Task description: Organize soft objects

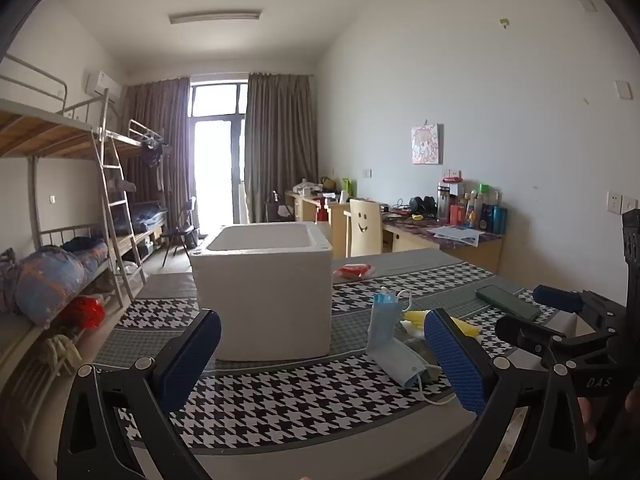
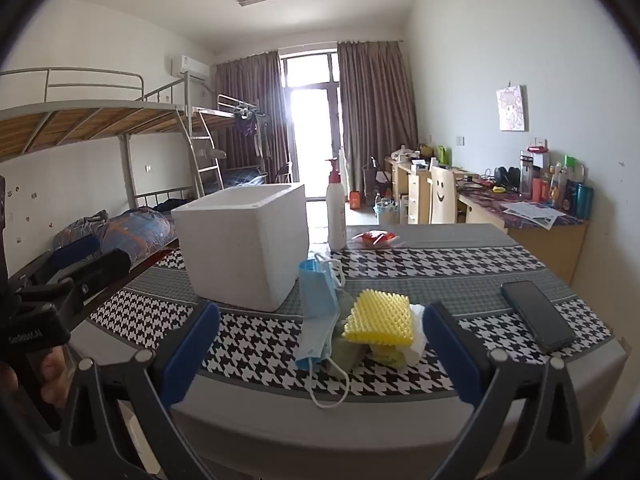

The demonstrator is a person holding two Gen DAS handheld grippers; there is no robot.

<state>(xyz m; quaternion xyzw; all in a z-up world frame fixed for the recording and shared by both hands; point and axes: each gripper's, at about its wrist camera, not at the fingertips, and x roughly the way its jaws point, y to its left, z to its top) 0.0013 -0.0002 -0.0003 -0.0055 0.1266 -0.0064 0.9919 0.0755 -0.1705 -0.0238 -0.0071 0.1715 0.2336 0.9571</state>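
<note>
A white foam box [image 1: 266, 288] stands open-topped on the houndstooth tablecloth; it also shows in the right wrist view [image 2: 244, 244]. To its right lies a pile of soft things: a blue face mask [image 2: 318, 312], a yellow ridged sponge [image 2: 380, 318] and white tissue [image 2: 418, 332] under it. The mask [image 1: 390, 340] and the sponge [image 1: 416, 316] also show in the left wrist view. My left gripper [image 1: 322, 354] is open and empty, near the table's front edge before the box. My right gripper [image 2: 320, 350] is open and empty, just short of the pile.
A dark phone [image 2: 538, 316] lies on the table at the right. A white pump bottle [image 2: 335, 208] and a red packet [image 2: 374, 238] sit beyond the box. A bunk bed [image 1: 60, 208] stands at the left and cluttered desks [image 1: 444, 228] along the right wall.
</note>
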